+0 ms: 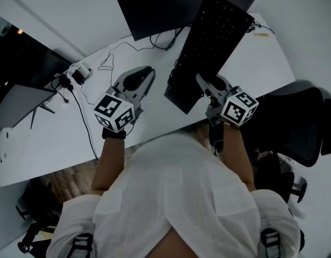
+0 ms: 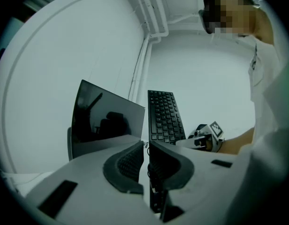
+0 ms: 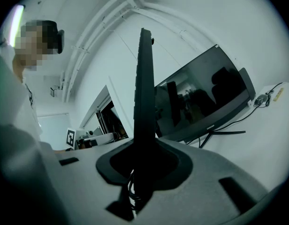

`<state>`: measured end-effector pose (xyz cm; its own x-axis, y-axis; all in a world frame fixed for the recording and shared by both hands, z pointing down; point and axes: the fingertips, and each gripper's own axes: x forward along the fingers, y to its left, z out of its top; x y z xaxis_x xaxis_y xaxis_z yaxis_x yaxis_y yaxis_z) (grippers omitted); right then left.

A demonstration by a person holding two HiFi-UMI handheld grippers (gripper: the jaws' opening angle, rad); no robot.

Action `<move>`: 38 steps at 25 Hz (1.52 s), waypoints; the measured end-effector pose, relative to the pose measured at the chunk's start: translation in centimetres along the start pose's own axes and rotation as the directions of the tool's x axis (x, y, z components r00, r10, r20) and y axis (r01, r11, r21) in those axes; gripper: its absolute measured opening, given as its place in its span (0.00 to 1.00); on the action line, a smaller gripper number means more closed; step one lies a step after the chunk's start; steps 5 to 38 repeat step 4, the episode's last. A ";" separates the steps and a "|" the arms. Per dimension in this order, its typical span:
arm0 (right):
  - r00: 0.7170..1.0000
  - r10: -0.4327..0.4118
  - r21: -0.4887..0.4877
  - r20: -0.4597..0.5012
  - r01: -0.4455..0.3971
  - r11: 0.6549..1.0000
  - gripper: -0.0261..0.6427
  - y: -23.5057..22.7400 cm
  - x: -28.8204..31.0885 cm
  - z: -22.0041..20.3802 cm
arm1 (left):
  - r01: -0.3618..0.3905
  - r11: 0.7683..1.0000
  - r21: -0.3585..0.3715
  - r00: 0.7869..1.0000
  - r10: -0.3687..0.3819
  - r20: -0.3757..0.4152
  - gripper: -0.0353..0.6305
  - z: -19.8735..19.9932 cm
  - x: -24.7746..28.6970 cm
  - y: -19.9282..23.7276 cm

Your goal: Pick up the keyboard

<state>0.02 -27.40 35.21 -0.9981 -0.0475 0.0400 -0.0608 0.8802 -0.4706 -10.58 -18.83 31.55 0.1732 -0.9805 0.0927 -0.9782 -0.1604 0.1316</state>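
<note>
The black keyboard (image 1: 214, 39) is raised off the white desk (image 1: 47, 138) and tilted, its near end towards me. My right gripper (image 1: 204, 87) is shut on its near right edge. In the right gripper view the keyboard (image 3: 144, 78) stands edge-on between the jaws of the right gripper (image 3: 143, 161). My left gripper (image 1: 148, 74) hovers to the left of the keyboard, apart from it, shut with nothing in it. In the left gripper view the left gripper (image 2: 145, 149) has its pads almost touching, and beyond them are the keyboard (image 2: 164, 118) and the right gripper (image 2: 205, 136).
A dark monitor (image 1: 165, 4) stands at the back of the desk, with cables (image 1: 117, 52) trailing from it to a plug block (image 1: 77, 74) at the left. A dark screen (image 1: 18, 104) sits at the far left. A black office chair (image 1: 300, 117) is to the right.
</note>
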 end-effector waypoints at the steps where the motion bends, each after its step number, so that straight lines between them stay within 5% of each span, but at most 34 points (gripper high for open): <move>1: 1.000 0.002 -0.001 -0.005 -0.002 1.000 0.16 0.0 0.0 0.0 | -0.005 1.000 0.004 1.000 0.005 0.003 0.11 0.1 0.0 0.0; 38: 1.000 0.009 -0.003 -0.019 -0.009 1.000 0.16 0.2 0.1 -0.1 | -0.015 1.000 0.010 1.000 0.014 0.013 0.11 0.1 -0.1 -0.2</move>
